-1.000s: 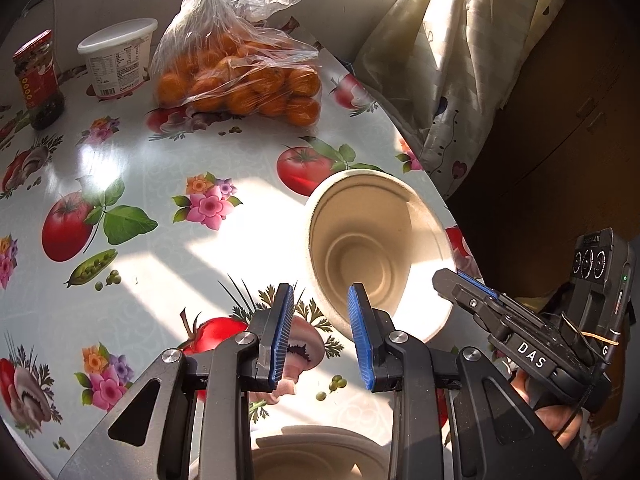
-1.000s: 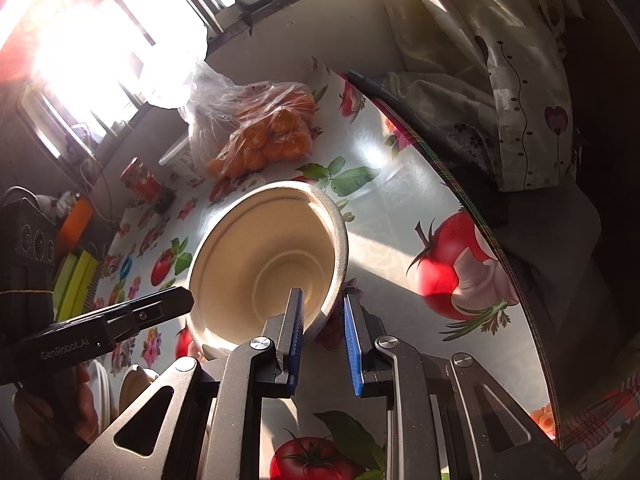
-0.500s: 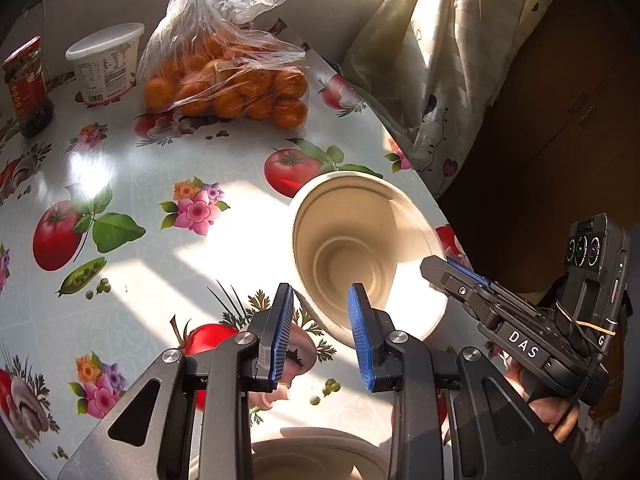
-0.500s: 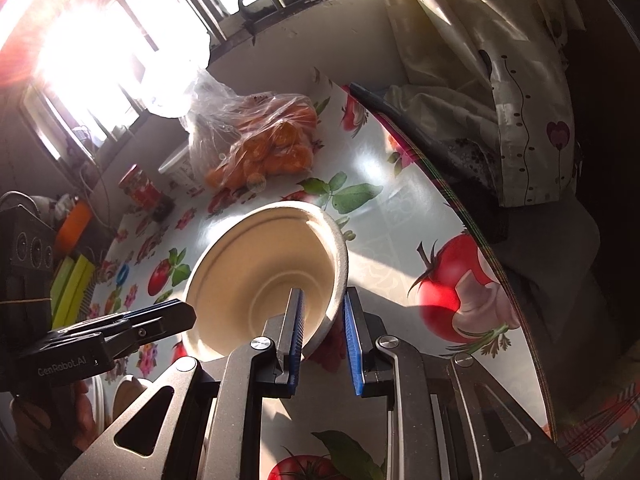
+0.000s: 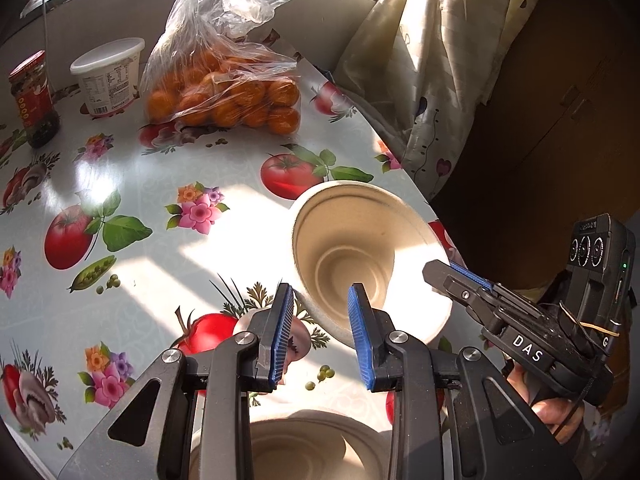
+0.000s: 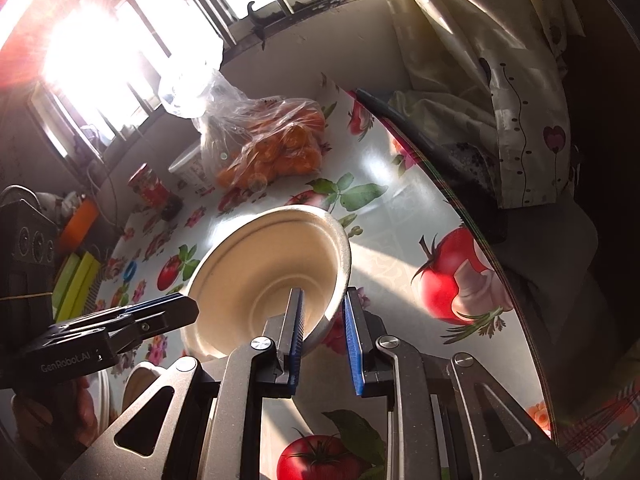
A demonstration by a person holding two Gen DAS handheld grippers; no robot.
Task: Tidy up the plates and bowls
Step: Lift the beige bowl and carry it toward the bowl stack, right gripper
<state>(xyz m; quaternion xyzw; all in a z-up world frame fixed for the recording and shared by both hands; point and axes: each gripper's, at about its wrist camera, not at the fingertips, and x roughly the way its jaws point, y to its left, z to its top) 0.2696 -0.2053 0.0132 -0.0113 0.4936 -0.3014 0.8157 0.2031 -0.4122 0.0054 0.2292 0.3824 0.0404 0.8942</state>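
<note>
Hidden: second bowl (image 5: 288, 446) near the table's near edge, mostly behind the left gripper (image 5: 320, 334); its rim is cut off by the frame.
Hard to read: window side in the right wrist view is blown out by glare; label print on the white tub (image 5: 109, 76) illegible.
Change since a second ago: held bowl sits slightly lower and further left in the left wrist view; grip unchanged.
Right gripper (image 6: 323, 330): pinching the near rim of the tan bowl (image 6: 256, 276), one finger inside, one outside.
Bowl position: tilted, lifted off the table (image 5: 160, 184), by its right edge.
Left gripper state: jaws narrowly parted, nothing between them.
Containers: tan bowl empty; plastic bag (image 5: 228, 80) holds oranges; jar (image 5: 34, 100) with red label, dark contents; both near the far edge.
</note>
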